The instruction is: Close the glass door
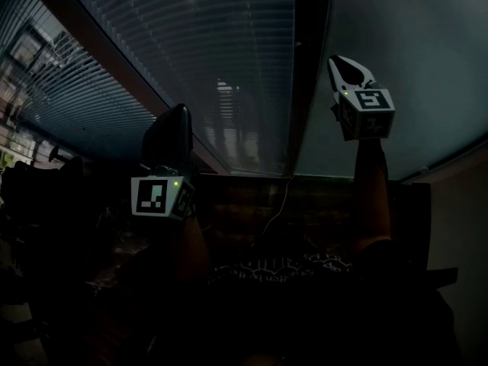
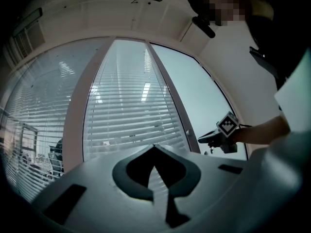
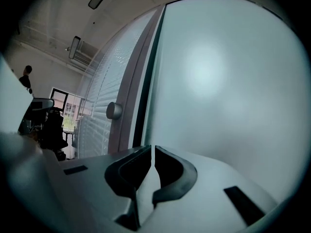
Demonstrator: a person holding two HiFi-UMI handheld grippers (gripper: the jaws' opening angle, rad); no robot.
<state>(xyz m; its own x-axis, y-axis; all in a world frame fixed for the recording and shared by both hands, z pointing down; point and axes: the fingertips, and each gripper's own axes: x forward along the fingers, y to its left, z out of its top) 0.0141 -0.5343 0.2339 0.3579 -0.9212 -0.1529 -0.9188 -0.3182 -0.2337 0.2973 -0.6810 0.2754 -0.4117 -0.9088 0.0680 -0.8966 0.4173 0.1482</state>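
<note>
Two grippers were raised before a glazed wall. The left gripper point(image 2: 154, 147) had its jaws pressed together at the tips, nothing in them. The right gripper point(image 3: 153, 149) had its jaws drawn almost together, with only a thin slit between the tips and nothing in it.

One glass door point(image 3: 218, 81), a frosted pane, filled the space straight ahead of and to the right of the right jaws. To the left of those jaws, one dark vertical gap point(image 3: 148, 86) ran along the door's edge beside a brown frame post point(image 3: 129, 106). One round knob point(image 3: 114, 110) sat left of that post. Slatted blinds point(image 2: 126, 110) lay ahead of the left jaws.

The space in front of both pairs of jaws was open, and neither pair touched the glass. Only the right gripper view showed the knob clearly. Only the left gripper view showed the right gripper from the side, near the post. The head view was dark and showed one marker cube point(image 1: 160, 197) on the left gripper and one on the right.
</note>
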